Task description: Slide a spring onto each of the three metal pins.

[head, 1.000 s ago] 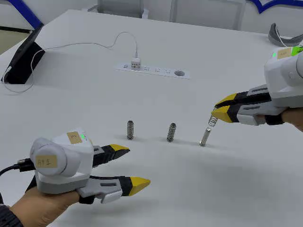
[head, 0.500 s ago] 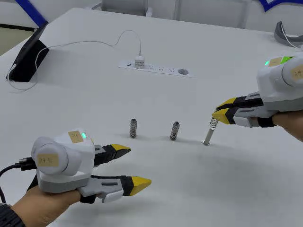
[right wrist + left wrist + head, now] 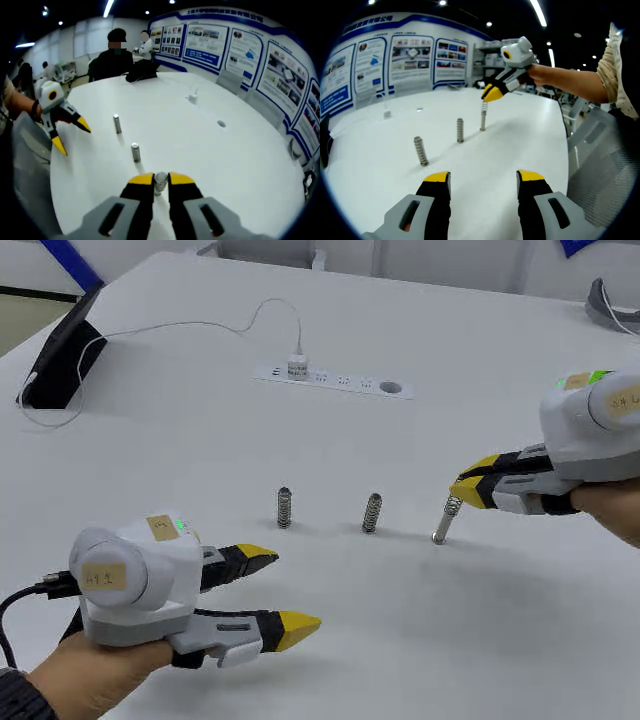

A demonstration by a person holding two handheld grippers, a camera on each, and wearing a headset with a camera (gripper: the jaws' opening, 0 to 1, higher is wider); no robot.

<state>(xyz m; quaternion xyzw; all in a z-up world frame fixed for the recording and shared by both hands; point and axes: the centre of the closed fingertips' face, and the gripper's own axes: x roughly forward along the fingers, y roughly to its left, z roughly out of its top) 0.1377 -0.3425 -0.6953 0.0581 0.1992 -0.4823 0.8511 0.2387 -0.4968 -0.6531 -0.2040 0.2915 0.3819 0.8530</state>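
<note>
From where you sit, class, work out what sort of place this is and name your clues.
Probably an office meeting room or company showroom: a large white table, a power strip lying on it, and printed display posters along the walls.

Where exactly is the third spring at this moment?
In the head view, the spring is at the top of the rightmost pin, held in the right gripper, to the right of the middle pin, which already carries a spring.

Grey left gripper [image 3: 291, 589], yellow-tipped (perhaps tan-labelled)
</note>
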